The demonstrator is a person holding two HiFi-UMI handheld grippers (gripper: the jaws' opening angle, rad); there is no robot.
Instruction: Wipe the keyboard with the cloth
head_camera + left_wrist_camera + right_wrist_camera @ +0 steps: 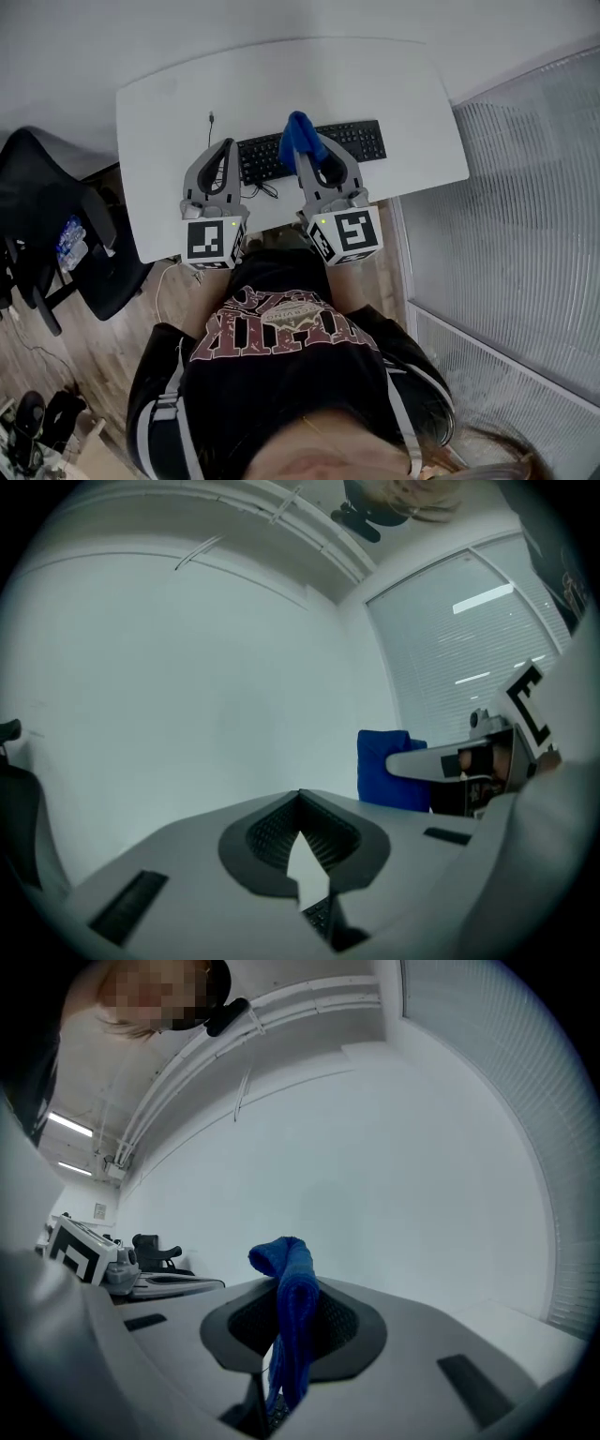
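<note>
A black keyboard (pixel 361 139) lies on the white table (pixel 169 112), partly hidden behind both grippers. My right gripper (pixel 302 148) is shut on a blue cloth (pixel 300 134), which sticks up past the jaw tips over the keyboard's middle. Seen from the right gripper view, the cloth (pixel 292 1316) hangs folded between the shut jaws of the right gripper (pixel 286 1283). My left gripper (pixel 228 146) hovers over the keyboard's left end. Its jaws meet at the tip of the left gripper (pixel 300 795) with nothing between them. The cloth (pixel 382 766) shows to its right.
A thin cable (pixel 211 120) runs over the table behind the keyboard. A black office chair (pixel 56 225) stands left of the table. A glass partition with blinds (pixel 525 234) runs along the right. The person's dark printed shirt (pixel 272 328) fills the bottom.
</note>
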